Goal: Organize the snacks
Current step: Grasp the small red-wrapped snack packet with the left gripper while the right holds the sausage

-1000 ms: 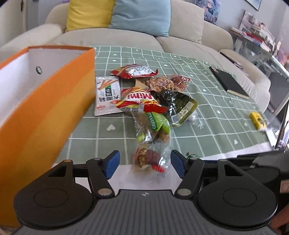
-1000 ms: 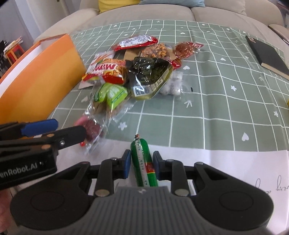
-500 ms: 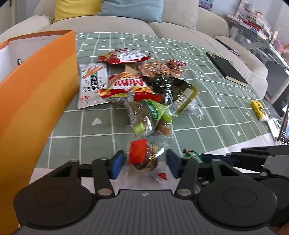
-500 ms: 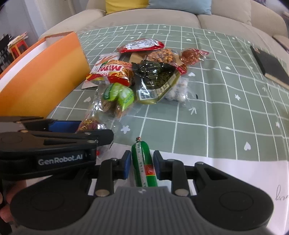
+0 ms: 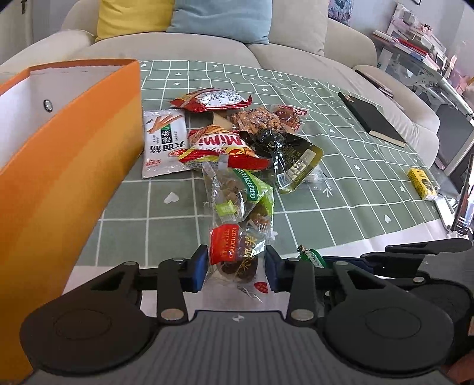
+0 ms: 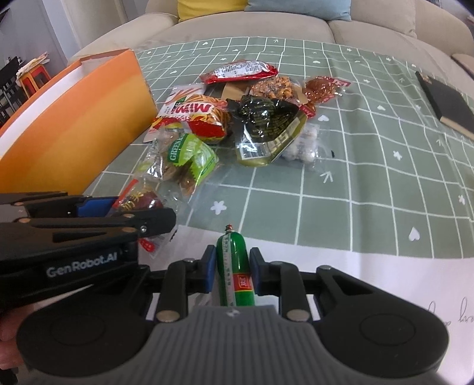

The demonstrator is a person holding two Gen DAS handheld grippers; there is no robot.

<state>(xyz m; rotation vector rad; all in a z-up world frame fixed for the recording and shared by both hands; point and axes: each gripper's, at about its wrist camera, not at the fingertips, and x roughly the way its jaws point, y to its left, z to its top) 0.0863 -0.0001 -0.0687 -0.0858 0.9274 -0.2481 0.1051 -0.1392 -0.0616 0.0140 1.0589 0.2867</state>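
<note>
A heap of snack packets (image 5: 237, 142) lies on the green checked tablecloth (image 5: 340, 189), also in the right wrist view (image 6: 237, 118). My left gripper (image 5: 234, 268) is shut on a clear packet of red fruit snacks with a red label (image 5: 234, 251), at the near end of the heap. It shows from the side in the right wrist view (image 6: 124, 213). My right gripper (image 6: 231, 269) is shut on a green sausage stick (image 6: 234, 266), held over the white table edge. An open orange box (image 5: 59, 154) stands at the left.
A black notebook (image 5: 373, 118) lies at the far right of the cloth, and a small yellow pack (image 5: 422, 183) near the right edge. A beige sofa with yellow and blue cushions (image 5: 183, 17) runs behind the table.
My left gripper moved forward over the red-labelled packet and its jaws closed on it. My right gripper kept its hold on the green sausage.
</note>
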